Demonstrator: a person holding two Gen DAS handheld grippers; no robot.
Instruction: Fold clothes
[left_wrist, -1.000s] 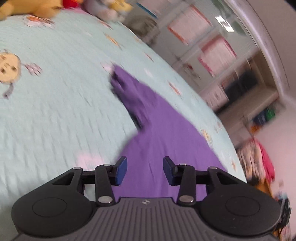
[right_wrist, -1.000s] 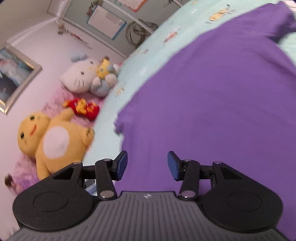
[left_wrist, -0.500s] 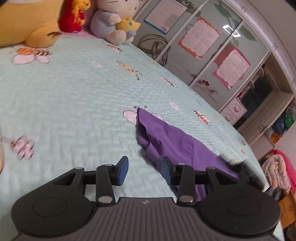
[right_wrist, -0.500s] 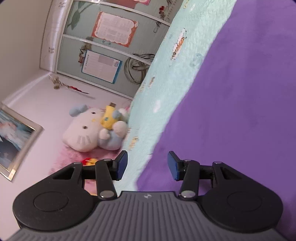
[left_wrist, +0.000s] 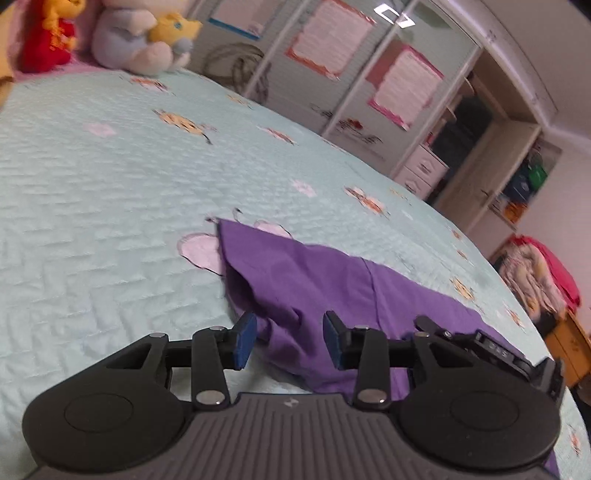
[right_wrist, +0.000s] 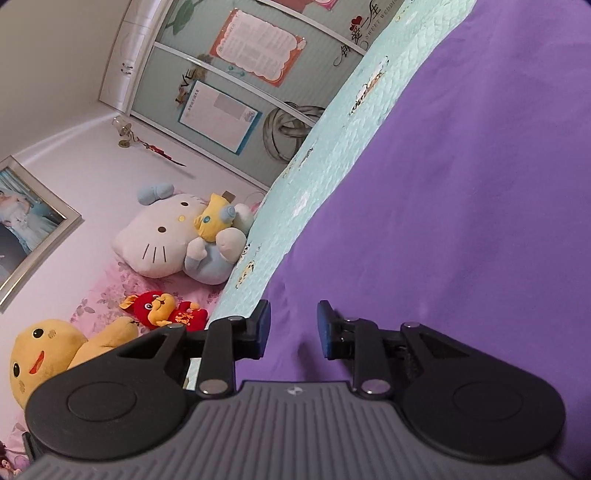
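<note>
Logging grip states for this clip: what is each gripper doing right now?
Left gripper: open, purple cotton garment lying between its pads, not pinched.
Right gripper: jaws closing over the garment's edge, pads not pressing yet.

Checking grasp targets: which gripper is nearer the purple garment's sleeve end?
Left. The left gripper straddles the bunched sleeve end; the right gripper, jaws closing, sits over the purple garment body edge.

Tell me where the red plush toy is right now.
Right wrist view, lower left: the red plush toy lies on the pink bedding between the yellow plush and the white cat plush.
</note>
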